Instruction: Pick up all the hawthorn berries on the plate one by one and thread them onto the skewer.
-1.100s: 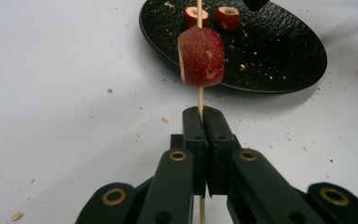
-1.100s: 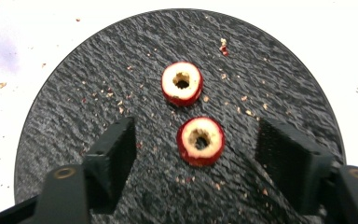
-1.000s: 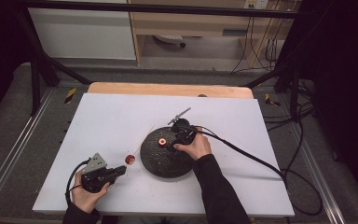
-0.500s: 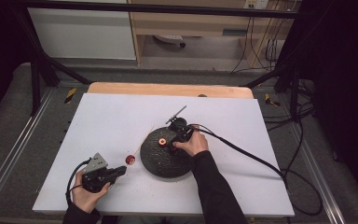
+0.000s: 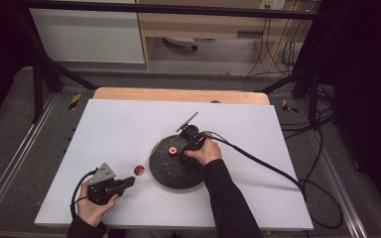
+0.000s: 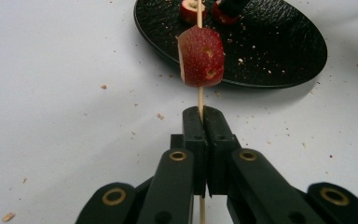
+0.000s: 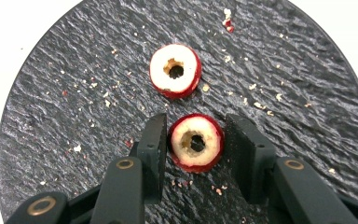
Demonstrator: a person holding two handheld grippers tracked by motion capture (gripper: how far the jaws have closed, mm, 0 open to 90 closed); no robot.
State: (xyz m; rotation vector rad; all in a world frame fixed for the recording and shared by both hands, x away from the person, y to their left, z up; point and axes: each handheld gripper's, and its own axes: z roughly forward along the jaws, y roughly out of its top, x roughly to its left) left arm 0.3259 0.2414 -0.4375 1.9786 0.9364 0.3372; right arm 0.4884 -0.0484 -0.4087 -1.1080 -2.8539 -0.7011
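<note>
Black slate plate (image 5: 171, 171) on the white table (image 5: 109, 129), with two cored red fruit slices on it.

On the plate the right gripper (image 7: 193, 140) is partly open, one jaw on each side of the nearer fruit slice (image 7: 196, 142); its left jaw touches the slice, the right jaw is a little apart. The second slice (image 7: 175, 70) lies just beyond it, farther in on the plate. Left of the plate, the left gripper (image 6: 204, 122) is closed tightly on a thin wooden skewer (image 6: 199, 98), which points toward the plate. A third red slice (image 6: 201, 57) sits threaded on the skewer, just outside the plate's rim, above the table.
</note>
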